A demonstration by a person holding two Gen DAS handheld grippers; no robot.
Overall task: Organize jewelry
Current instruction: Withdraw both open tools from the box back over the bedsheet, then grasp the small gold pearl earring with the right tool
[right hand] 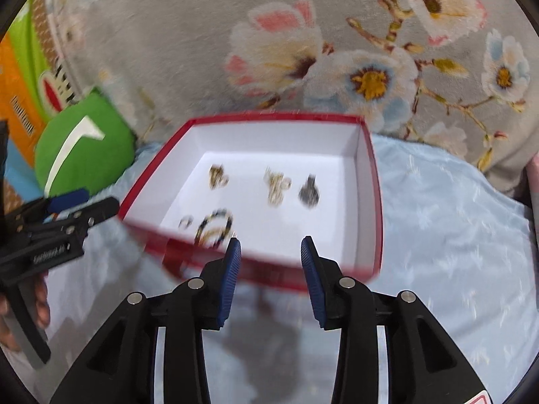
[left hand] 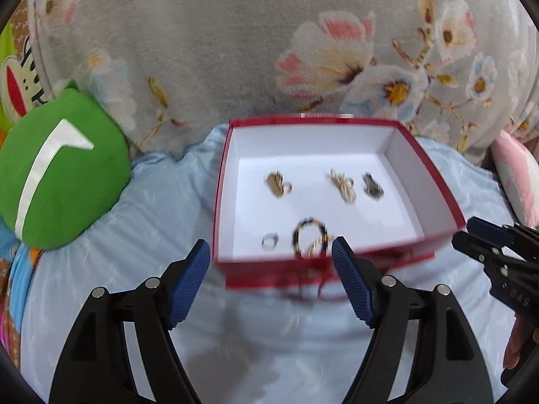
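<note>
**Both tongs hang spread before an open jewelry box**

A shallow red cardboard box with a white lining (left hand: 427, 181) (right hand: 369, 181) sits on a pale blue quilted bed cover (left hand: 134, 222) (right hand: 448, 222), directly ahead of both tongs. The left tongs (left hand: 271, 252) are spread wide and hold nothing, their blue ribbed tips level with the box's near wall. The right tongs (right hand: 271, 247) are likewise spread, though less widely, and empty, poised just short of the same wall. Inside the box, three small clusters of gold and dark jewelry (left hand: 342, 185) (right hand: 276, 185) lie in a row toward the far side. Nearer the tongs rest a small silver ring (left hand: 269, 240) (right hand: 185, 222) and a dark beaded bracelet (left hand: 308, 235) (right hand: 215, 225) overlapping a gold piece; motion blur hides finer detail. A green plush cushion with a white stripe (left hand: 67, 175) (right hand: 84, 148) lies to the left of the box, and a grey floral blanket (left hand: 235, 50) (right hand: 202, 50) rises beyond it.
</note>
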